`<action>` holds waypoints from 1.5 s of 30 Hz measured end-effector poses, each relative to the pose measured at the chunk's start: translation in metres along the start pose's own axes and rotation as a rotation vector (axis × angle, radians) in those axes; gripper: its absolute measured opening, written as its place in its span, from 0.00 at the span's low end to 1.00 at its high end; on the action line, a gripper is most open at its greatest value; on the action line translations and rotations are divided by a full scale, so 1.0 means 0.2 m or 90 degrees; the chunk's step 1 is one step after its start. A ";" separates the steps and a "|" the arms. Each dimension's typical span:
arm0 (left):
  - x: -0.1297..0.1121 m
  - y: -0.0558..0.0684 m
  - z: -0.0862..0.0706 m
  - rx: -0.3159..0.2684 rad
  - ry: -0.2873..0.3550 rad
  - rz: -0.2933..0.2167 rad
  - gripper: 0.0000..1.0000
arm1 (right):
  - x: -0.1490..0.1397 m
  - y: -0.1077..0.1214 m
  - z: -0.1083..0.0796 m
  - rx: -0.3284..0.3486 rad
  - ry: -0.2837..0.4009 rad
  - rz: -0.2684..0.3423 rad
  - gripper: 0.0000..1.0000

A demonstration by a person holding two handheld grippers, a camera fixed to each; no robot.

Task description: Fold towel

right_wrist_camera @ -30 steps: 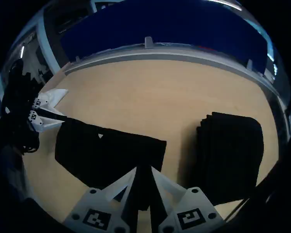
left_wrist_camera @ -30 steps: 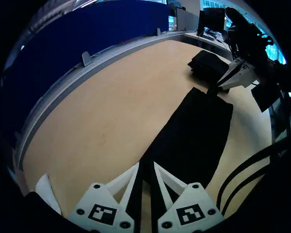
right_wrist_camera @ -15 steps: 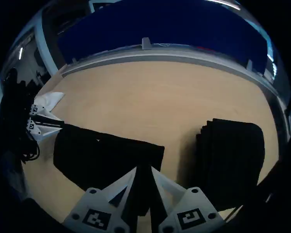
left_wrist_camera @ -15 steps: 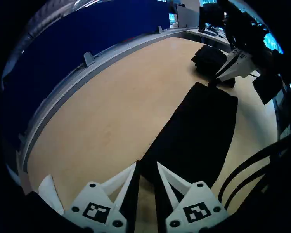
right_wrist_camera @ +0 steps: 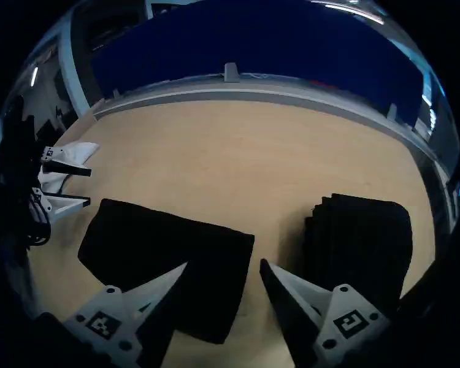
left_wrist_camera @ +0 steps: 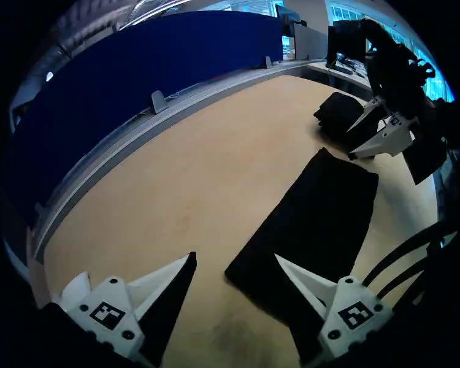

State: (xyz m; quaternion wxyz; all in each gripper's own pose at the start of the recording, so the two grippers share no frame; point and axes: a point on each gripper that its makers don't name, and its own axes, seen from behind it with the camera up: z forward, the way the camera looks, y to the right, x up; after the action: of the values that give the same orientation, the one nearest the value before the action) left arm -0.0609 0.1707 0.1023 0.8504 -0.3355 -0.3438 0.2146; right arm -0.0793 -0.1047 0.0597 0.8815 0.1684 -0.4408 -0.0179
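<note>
Towel (left_wrist_camera: 316, 227) laid flat on the table (left_wrist_camera: 187, 172), beside a stack (right_wrist_camera: 359, 245)

The left tongs (left_wrist_camera: 234, 257) and right tongs (right_wrist_camera: 222, 264) are held wide apart at opposite ends of the towel (nothing is clamped). For a further fold, two corners of one edge are probably best gripped through all layers and carried over evenly.

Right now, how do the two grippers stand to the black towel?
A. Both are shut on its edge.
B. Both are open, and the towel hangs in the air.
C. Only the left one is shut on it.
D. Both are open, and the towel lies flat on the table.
D: the left gripper and the right gripper both have spread fingers gripping nothing, and the towel lies flat on the table.
</note>
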 end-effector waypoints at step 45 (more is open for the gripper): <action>-0.58 0.10 -0.91 0.239 0.034 -0.333 0.91 | -0.20 -0.15 -0.21 0.105 -0.046 -0.157 1.00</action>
State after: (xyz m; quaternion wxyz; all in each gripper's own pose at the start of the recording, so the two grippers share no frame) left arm -0.0080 0.0386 -0.0619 0.9327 -0.0782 -0.3500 0.0392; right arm -0.0680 -0.1133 -0.0042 0.8393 0.2922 -0.4484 -0.0960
